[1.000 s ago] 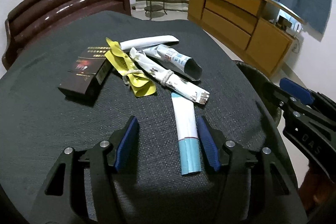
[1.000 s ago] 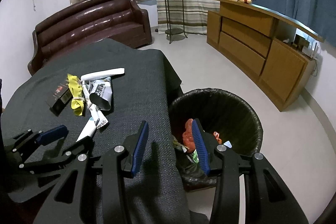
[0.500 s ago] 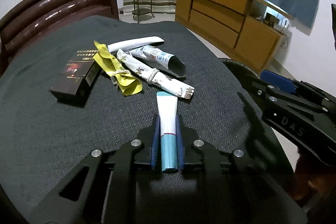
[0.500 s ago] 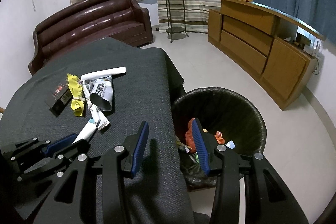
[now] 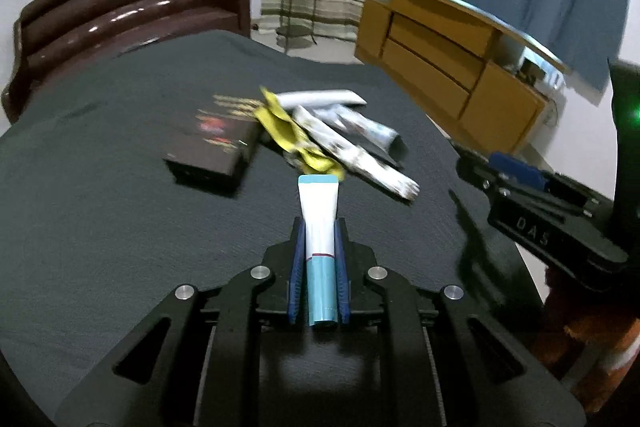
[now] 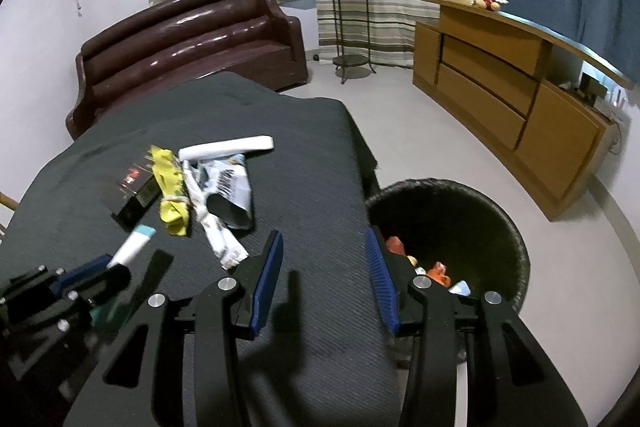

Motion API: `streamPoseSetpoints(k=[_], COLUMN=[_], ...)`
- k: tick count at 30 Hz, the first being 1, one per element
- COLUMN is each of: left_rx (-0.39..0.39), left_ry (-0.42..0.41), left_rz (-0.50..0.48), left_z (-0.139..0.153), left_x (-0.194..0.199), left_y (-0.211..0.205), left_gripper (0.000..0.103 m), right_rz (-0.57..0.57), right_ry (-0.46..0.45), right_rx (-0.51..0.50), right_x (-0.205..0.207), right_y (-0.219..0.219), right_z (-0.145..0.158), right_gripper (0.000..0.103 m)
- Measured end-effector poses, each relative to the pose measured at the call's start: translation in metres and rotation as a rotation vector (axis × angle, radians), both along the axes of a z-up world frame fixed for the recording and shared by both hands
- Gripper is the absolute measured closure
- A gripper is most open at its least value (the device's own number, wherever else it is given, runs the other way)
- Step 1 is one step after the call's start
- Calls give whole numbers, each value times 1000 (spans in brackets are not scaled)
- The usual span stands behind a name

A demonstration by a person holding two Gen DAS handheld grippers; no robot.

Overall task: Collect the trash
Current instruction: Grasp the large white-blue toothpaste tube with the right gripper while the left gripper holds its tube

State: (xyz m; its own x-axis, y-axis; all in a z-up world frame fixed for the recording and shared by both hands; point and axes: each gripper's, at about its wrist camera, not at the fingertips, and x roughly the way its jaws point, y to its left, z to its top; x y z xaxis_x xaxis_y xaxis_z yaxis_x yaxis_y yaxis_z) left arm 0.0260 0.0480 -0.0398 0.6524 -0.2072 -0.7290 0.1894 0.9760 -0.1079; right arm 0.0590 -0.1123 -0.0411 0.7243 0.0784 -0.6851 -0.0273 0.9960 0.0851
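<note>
Your room is evenly lit from overhead, somewhat dim and cool. Glare streaks the leather sofa (image 6: 188, 39). Your right hand-held gripper (image 6: 320, 271) throws a soft shadow on the dark counter (image 6: 312, 167). In your left wrist view the black box (image 5: 212, 147) and wrappers (image 5: 320, 143) smear with motion blur. Fisheye curvature bends the wooden sideboard (image 6: 508, 99), and black vignetting fills every corner.

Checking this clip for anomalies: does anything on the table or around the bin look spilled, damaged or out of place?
Nothing stands out. The wrappers and dark box lie loosely piled on the table, as expected trash. The left tool grips a tube; the bin stands upright.
</note>
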Motion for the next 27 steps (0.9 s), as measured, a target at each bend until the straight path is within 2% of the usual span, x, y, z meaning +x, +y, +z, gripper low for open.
streamPoseSetpoints(k=[14,18,27], left_rx=[-2,-10,-16], left_ry=[-34,-35,-30], left_rz=[169,188,216], left_z=[12,11,6], left_x=[37,42,50], left_y=[63,72,85], left_gripper=[89,89,89], right_rz=[116,128,134], right_ry=[4,23,3], right_rx=[-11,-9,-1], right_x=[36,41,35], right_y=[50,56,59], right_z=[3,0,14], right_gripper=[60,60,60])
